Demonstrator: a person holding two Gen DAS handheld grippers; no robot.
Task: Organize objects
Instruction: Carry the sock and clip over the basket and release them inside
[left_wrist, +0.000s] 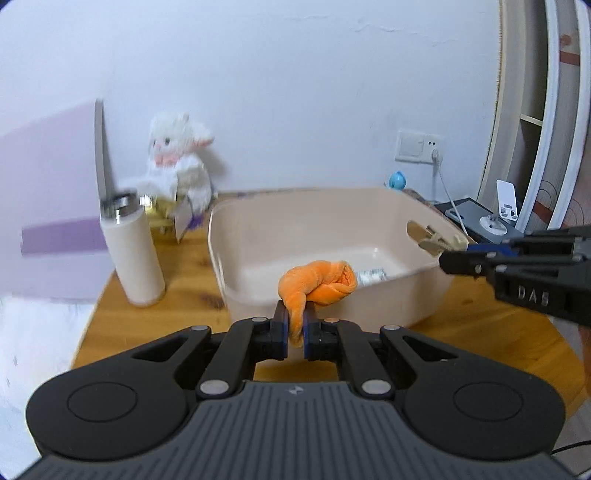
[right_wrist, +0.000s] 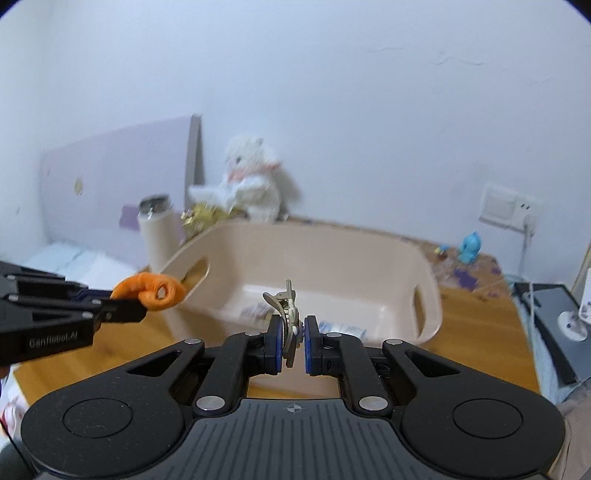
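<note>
The beige plastic basin with cut-out handles (left_wrist: 236, 236) sits toward the back of the wooden tabletop (left_wrist: 480, 325) and already holds at least one small white packet (left_wrist: 369, 276) on its floor, so some sorting looks done. Two items are in the air, not yet dropped in.

The soft orange plush piece, rolled and curled at one end (left_wrist: 317, 284), is pinched by its tail end between the blue pads of the left gripper (left_wrist: 295, 328), whose jaws are closed on it. It hangs at the basin's near rim, just over the edge; from the right wrist camera it sits beside the basin's left handle, so I judge it at the rim rather than well inside.

The pale beige claw-style hair clip (right_wrist: 286, 314) is clamped in the right gripper (right_wrist: 293, 343), jaws nearly together around it, held above the basin's near side and pointing toward its interior.

Both grippers reach forward roughly level, converging on the basin from its left and right sides.

Outside the basin remain a cream cylindrical flask with a metal rim (left_wrist: 131, 251) near the left edge, a white plush rabbit (left_wrist: 177, 162) at the back, and a small blue figurine (right_wrist: 470, 246) at the back right; whether these are to be moved I cannot tell.
</note>
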